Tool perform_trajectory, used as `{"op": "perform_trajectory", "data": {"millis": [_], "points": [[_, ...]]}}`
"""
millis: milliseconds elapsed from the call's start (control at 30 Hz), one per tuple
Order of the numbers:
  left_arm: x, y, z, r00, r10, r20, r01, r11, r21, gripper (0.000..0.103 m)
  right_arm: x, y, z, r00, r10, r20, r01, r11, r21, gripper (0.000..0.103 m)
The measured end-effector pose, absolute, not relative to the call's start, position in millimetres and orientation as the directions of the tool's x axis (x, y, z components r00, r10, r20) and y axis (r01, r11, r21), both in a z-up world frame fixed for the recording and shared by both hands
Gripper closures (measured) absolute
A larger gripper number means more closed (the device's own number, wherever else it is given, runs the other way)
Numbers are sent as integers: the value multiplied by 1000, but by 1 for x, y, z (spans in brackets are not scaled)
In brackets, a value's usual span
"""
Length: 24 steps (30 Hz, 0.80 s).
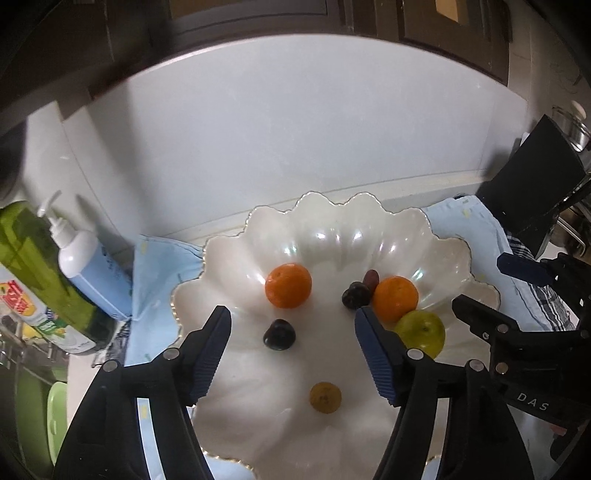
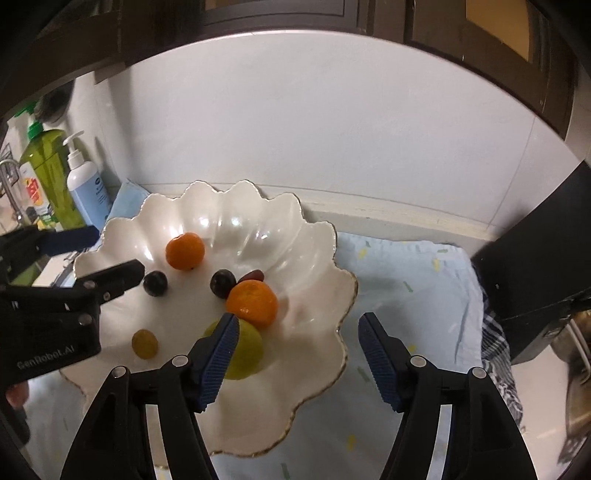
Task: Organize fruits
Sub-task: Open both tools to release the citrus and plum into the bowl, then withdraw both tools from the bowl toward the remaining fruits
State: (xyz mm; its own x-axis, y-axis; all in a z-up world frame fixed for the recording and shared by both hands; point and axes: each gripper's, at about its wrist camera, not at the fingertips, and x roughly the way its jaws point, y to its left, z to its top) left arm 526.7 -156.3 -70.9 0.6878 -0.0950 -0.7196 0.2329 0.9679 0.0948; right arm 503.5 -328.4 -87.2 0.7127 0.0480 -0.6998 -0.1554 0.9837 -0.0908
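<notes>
White tabletop (image 2: 388, 218) along a pale wall carries a light blue cloth (image 2: 406, 280) with a scalloped white bowl (image 2: 317, 258) on it. Inside, left to right: yellow fruit (image 2: 144, 343), dark plum (image 2: 155, 283), orange (image 2: 184, 251), second plum (image 2: 222, 283), second orange (image 2: 252, 303) touching a green fruit (image 2: 245, 354). Left claw (image 1: 293, 350) and right claw (image 2: 297, 356) both hang spread, gripping nothing.

A home kitchen counter: a green dish soap bottle (image 2: 48, 173) and a pump bottle (image 2: 84, 184) stand against the pale wall (image 2: 332, 122), dark cupboards (image 2: 258, 14) above, a steel pot (image 1: 576, 127) (partly seen) nearby.
</notes>
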Motion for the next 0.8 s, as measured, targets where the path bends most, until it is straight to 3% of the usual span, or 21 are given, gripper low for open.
{"op": "perform_trajectory", "data": {"millis": [133, 800], "points": [[513, -153, -61, 710, -97, -697, 231, 968, 100, 26, 491, -326, -77, 739, 47, -672, -155, 983, -101, 35], [419, -125, -3, 817, -136, -560, 234, 966, 108, 15, 396, -307, -18, 847, 40, -530, -106, 990, -96, 35]]}}
